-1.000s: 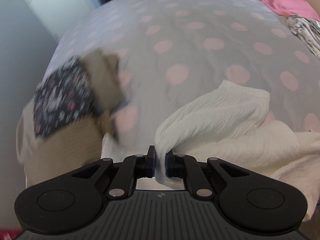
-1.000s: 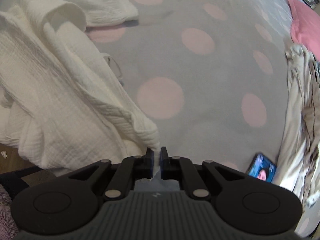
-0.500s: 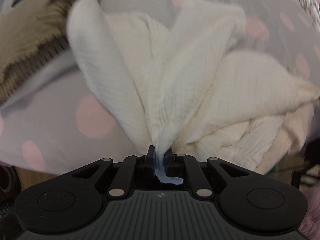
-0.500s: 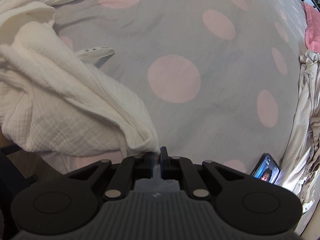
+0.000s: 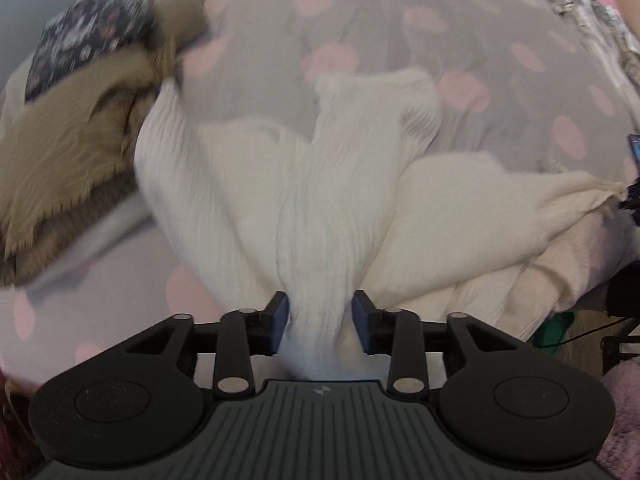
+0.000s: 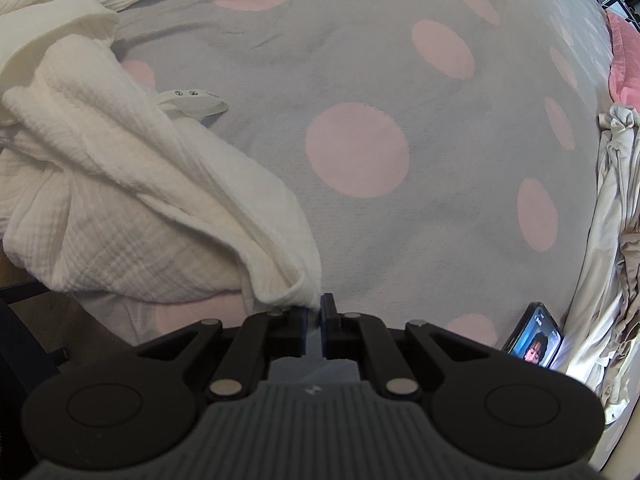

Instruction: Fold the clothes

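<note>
A white crinkled garment (image 5: 304, 184) lies bunched on the grey bedspread with pink dots (image 5: 360, 28). My left gripper (image 5: 320, 316) stands open, with a fold of the garment still lying between its fingers. In the right wrist view the same garment (image 6: 120, 184) lies at the left, with a care label (image 6: 192, 100) sticking out. My right gripper (image 6: 314, 316) is shut on a corner of that garment, low over the bedspread (image 6: 360, 152).
A tan knit garment and a dark floral cloth (image 5: 80, 80) lie at the left. Beige clothes (image 6: 616, 240) are piled at the right edge, with a lit phone (image 6: 534, 336) beside them. A pink pillow (image 6: 624, 60) lies far right.
My left gripper has opened and let the white fold go slack between its fingers. The right gripper stays shut on the corner and has barely moved.
</note>
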`<state>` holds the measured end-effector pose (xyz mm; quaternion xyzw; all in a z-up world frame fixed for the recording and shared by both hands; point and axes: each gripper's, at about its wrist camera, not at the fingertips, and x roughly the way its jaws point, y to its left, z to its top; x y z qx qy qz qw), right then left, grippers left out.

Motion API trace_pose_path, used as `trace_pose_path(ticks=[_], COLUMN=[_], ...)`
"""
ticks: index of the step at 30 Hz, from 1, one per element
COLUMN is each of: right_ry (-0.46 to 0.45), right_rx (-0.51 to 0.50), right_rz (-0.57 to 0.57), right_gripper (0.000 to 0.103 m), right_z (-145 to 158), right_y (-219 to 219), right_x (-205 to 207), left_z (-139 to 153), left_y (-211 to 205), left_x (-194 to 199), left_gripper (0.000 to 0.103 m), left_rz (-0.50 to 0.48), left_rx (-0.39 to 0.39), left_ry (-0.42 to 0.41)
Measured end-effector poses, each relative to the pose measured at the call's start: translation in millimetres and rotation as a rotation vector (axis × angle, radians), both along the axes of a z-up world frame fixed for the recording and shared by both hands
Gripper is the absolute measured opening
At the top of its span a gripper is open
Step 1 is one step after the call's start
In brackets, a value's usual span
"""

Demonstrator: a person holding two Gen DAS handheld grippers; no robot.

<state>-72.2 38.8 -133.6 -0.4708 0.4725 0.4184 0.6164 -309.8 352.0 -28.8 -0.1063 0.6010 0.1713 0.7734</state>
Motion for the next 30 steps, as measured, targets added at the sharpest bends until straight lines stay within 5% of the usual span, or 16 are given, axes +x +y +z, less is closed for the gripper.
trace_pose_path(ticks=[6,13,23,30], right_ry=[0.009,0.034,0.077,0.093], right_rx=[0.004,0.013,0.010,0.017], right_rz=[-0.002,-0.011,0.002,0.003], right_gripper=[0.009,0.012,0.015,0.019], right_z=[0.9,-1.8,-15.4,-17.5], right_y=[1.3,-1.5,2.0,0.5], right_x=[0.6,3.1,16.1,21.3], left_z=[3.0,-34.1,-84.8,-115.1], left_y=[-20.5,-42.3,-33.7,-42.5], left_x=[57.4,120.5,165.9,170.3], left_gripper=[0.048,0.049,0.049,0.059], left_rz=[-0.246,-0.631,-0.837,-0.886], left_rx=[0.046,-0.001,-0.205,-0.211], left_ry=[-0.114,-0.090,0.090,0.158])
